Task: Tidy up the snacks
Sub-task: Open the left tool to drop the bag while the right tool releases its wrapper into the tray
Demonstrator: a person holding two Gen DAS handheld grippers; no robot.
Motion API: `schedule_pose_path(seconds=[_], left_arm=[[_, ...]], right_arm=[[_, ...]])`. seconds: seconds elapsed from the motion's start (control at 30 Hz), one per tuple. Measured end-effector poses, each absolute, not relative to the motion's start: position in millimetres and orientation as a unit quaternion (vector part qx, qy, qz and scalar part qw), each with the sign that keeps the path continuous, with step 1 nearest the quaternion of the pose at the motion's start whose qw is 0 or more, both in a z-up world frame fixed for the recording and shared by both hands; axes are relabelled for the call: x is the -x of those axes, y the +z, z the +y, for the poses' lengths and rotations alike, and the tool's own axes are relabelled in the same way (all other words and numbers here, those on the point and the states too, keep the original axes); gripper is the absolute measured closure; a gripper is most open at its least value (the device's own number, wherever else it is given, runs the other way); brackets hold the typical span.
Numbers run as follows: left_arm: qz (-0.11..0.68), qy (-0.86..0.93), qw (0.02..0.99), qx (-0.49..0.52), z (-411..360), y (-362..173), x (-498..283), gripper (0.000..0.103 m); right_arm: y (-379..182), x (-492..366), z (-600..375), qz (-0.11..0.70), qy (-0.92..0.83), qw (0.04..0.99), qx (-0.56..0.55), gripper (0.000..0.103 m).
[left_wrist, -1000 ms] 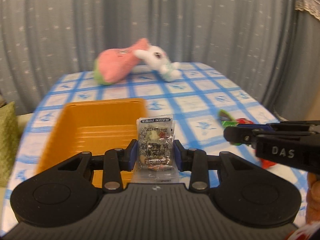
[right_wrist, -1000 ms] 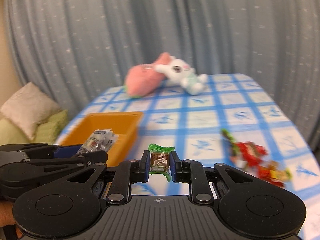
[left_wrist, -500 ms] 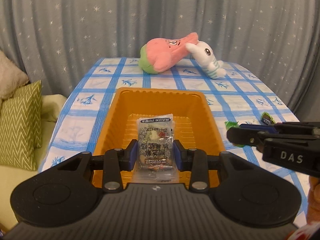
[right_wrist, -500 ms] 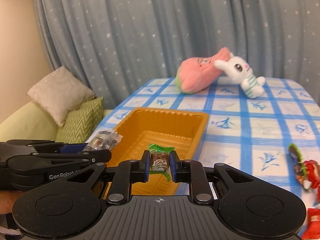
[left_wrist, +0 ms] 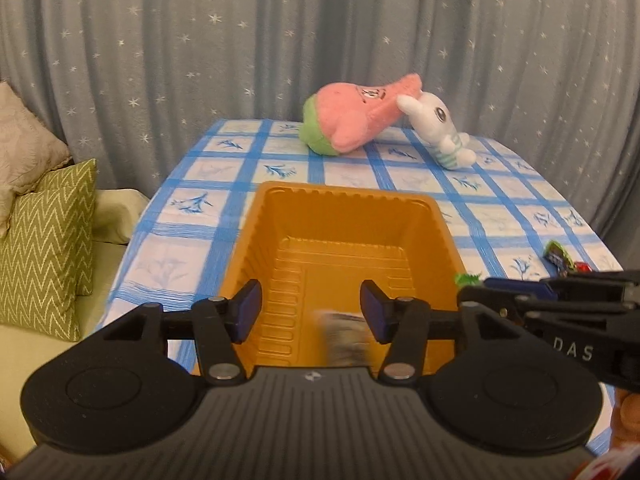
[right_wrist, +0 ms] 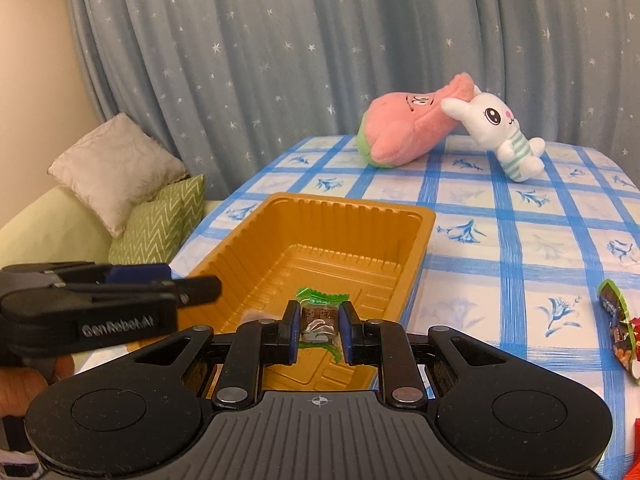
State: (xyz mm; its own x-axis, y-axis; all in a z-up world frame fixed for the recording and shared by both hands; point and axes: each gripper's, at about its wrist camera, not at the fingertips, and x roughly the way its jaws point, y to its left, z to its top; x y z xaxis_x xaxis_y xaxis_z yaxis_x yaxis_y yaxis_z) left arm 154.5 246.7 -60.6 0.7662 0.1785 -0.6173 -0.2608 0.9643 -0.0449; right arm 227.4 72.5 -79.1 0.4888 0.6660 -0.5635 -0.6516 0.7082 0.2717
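Now left tongs (left_wrist: 311,311) gape over the tray (left_wrist: 344,216); right tongs (right_wrist: 319,327) pinch a green candy (right_wrist: 319,320) upright.

A motion-blurred packet (left_wrist: 345,336) in the orange tray (left_wrist: 344,208); red wrappers (right_wrist: 628,344) cut off at the right edge.

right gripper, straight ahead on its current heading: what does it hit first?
Probably the orange tray: the right gripper, shut on a green candy, points over the tray floor toward its far wall. Depth is unclear; it may clear the rim.
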Motion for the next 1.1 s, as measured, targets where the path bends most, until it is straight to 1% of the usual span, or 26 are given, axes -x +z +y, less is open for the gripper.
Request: schedule_pose_path(seconds=[0.43,0.47,0.5,0.53,0.57,0.87,1.1], left_arm=[[0.319,0.132,0.935,0.080,257.9,-58.8,-146.4,0.052],[0.319,0.133,0.935,0.081,258.3,-58.7,-145.9,0.052],[0.319,0.134,0.935,0.081,258.5,-58.6,-145.4,0.052],[0.319,0.133,0.935,0.082,258.7,-58.1,-145.1,0.053],[0.319,0.132,0.935,0.084,258.4,-57.4,-144.7,0.053],[0.312,0.116,0.939,0.083,244.7,-52.9,-149.4,0.052],[0.307,0.084,0.945,0.073,214.3,-49.7,-157.2,0.053]], right_arm=[[-83.4,-226.9,79.2,0.341,0.396,0.853,-0.021,0.082],[-84.4,-228.7,78.8,0.344,0.399,0.850,-0.028,0.076],[-85.1,-230.1,77.4,0.346,0.397,0.849,-0.035,0.067],[-85.1,-231.1,75.1,0.345,0.396,0.850,-0.043,0.043],[-84.0,-231.7,72.2,0.341,0.394,0.852,-0.052,0.035],[-68.6,-233.5,49.1,0.318,0.369,0.871,-0.067,0.035],[-64.3,-229.9,17.6,0.297,0.327,0.895,-0.061,0.035]])
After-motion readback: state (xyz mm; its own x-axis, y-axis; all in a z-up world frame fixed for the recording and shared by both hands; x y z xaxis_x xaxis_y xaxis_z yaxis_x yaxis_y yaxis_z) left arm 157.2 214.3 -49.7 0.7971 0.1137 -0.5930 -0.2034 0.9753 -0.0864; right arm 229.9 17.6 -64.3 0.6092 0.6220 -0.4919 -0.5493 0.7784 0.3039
